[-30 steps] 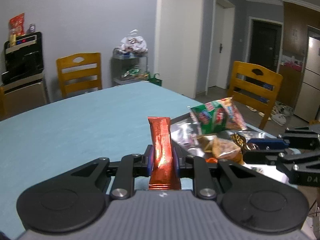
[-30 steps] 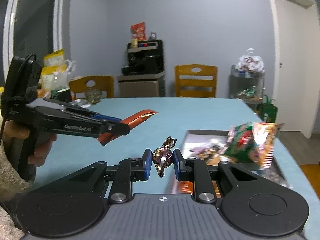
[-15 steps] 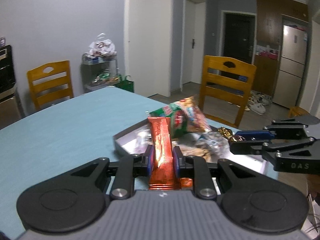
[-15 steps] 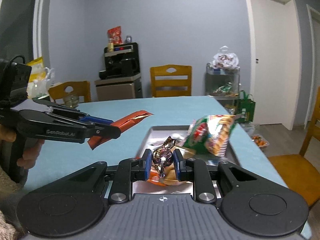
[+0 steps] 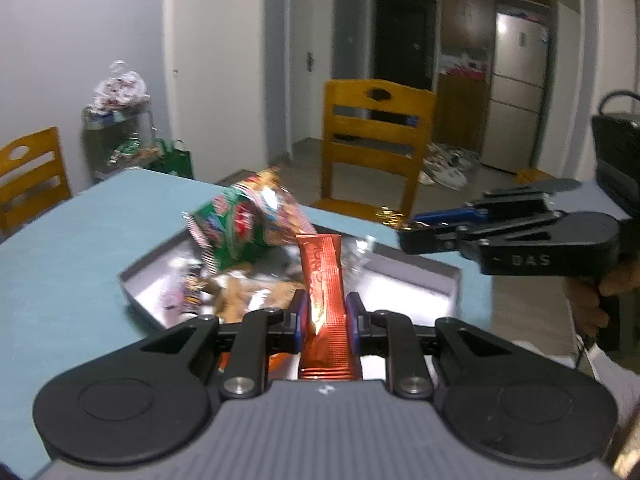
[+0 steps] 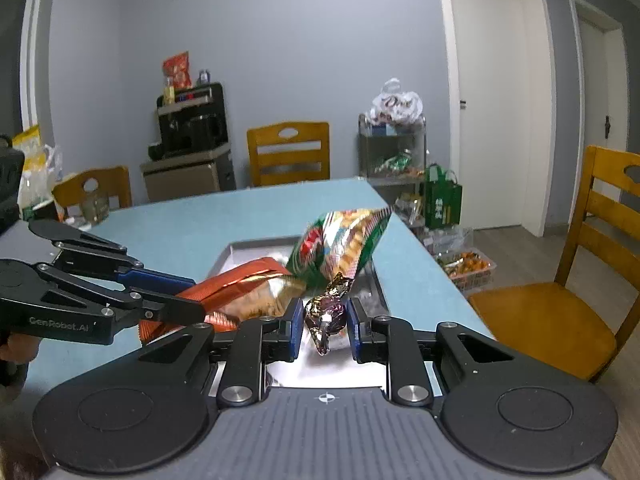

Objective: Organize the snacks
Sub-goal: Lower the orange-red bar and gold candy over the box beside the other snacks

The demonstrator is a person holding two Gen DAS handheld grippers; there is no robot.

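the left tool (image 5: pixel 323 314) is clamped tight on a long red snack bar (image 5: pixel 323 280). the bar sticks up & fwd from btwn the blue pads (image 5: pixel 299 318), w/ its back end poking out behind them. in the right wrist view the left tool (image 6: pixel 188 312) comes in from the left side w/ the bar lying flat in it, pointing at the tray.

the right tool (image 6: pixel 323 320) is clamped on a small shiny candy (image 6: pixel 326 312) in a twisted wrapper. the candy sits btwn the blue pads (image 6: pixel 295 322), one twist up, one twist down. in the left wrist view the right tool (image 5: pixel 416 236) pokes in from the right, above the far side of the tray; a hand (image 5: pixel 596 300) holds its grip.

just ahead of & under both tools is a grey metal tray (image 5: pixel 420 268) on the blue tabletop (image 5: pixel 72 264). a green snack bag (image 5: pixel 240 228) leans up at the far end of the tray, past the tip of the bar. more snacks lie in the tray, too blurry to tell what.

a wood chair (image 5: pixel 376 140) stands past the tabletop.
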